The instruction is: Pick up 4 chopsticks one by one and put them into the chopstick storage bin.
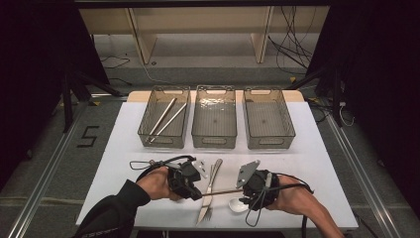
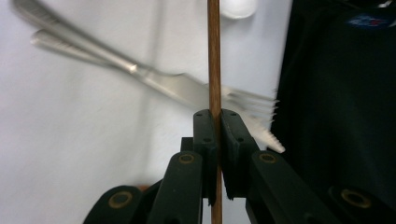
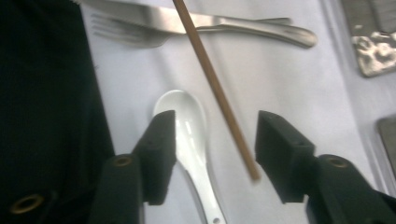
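Left claw (image 2: 215, 122) clamps the wooden chopstick (image 2: 214, 70) level; right claw (image 3: 212, 135) gapes around it.

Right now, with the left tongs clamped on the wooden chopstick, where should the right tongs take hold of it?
Grip the free end of the wooden chopstick, which already lies between the open right tongs. Close straight in from where they stand, above the white spoon: the stick is thin and straight, held level by the left tongs, so pads across its width should hold it, probably a little back from the tip.
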Tool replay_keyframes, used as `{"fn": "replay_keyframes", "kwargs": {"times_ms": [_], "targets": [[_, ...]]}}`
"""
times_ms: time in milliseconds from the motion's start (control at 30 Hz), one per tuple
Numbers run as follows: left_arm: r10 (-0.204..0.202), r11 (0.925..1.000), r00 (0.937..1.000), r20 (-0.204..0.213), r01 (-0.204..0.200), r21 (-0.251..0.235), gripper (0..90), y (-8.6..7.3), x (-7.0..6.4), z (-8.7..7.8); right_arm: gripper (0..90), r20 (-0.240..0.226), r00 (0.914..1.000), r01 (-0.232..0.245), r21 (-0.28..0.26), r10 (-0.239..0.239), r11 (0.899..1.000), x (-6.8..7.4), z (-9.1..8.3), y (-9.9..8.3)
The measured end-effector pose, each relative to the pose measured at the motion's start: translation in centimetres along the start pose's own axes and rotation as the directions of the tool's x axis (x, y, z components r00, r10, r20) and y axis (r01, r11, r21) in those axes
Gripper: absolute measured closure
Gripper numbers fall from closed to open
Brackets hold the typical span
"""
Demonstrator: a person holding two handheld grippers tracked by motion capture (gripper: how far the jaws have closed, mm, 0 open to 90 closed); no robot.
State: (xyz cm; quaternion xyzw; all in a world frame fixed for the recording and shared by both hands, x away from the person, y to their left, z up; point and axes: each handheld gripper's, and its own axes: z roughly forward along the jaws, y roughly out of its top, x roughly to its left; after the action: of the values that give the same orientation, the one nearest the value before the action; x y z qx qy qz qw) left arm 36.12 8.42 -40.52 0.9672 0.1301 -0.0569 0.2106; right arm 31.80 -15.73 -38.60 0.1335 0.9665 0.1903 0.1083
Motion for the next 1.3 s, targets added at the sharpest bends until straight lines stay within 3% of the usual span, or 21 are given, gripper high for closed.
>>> {"fn": "replay_keyframes", "kwargs": {"times_ms": [267,433,567,933,1067,1300], "targets": [[-0.073,0.9968,0.9947,-0.072,0.070,-0.037,85.3,-1.6,1.6,-1.8,37.8,0.050,0.9945,-0.089,-0.053,0.092,0.995,-1.2,-0.9,-1.2],[-0.138,0.9880,0.9831,-0.120,0.128,-0.086,85.3,-2.5,2.5,-3.2,35.4,0.040,0.9896,-0.135,-0.065,0.138,0.989,-1.7,-0.9,-2.3],[-0.200,0.9738,0.9671,-0.157,0.179,-0.140,85.3,-3.1,3.2,-4.3,34.6,0.019,0.9857,-0.166,-0.056,0.168,0.985,-2.0,-0.3,-3.4],[-0.293,0.9443,0.9341,-0.203,0.250,-0.214,85.3,-4.8,4.7,-6.3,33.6,0.001,0.9742,-0.226,-0.016,0.226,0.974,-2.5,0.9,-5.2],[-0.335,0.9290,0.9147,-0.226,0.281,-0.241,85.3,-5.5,5.4,-7.1,33.3,-0.005,0.9747,-0.223,-0.008,0.223,0.975,-2.4,1.1,-5.2],[-0.409,0.8915,0.8737,-0.263,0.322,-0.319,85.3,-6.8,6.9,-8.9,33.3,-0.007,0.9734,-0.229,0.000,0.229,0.973,-2.4,1.3,-5.2]]}}
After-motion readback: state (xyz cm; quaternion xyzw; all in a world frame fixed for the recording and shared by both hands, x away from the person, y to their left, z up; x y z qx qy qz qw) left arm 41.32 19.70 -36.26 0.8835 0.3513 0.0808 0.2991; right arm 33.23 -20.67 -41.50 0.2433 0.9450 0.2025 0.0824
